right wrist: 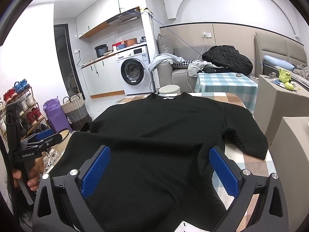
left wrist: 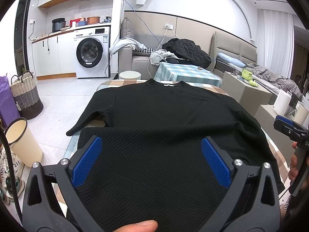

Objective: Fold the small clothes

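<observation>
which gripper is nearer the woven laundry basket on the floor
Left. The left gripper is on the side of the black textured sweater toward the woven two-tone basket; the right gripper is on the side away from it.

Checked-cloth table (right wrist: pixel 237 100), black ribbed sweater (right wrist: pixel 164 135) spread flat across it, collar far side.

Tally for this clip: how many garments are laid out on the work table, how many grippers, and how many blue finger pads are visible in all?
Black sweater: 1
Grippers: 2, left gripper, right gripper
Blue finger pads: 4, two per gripper
Total: 7
</observation>
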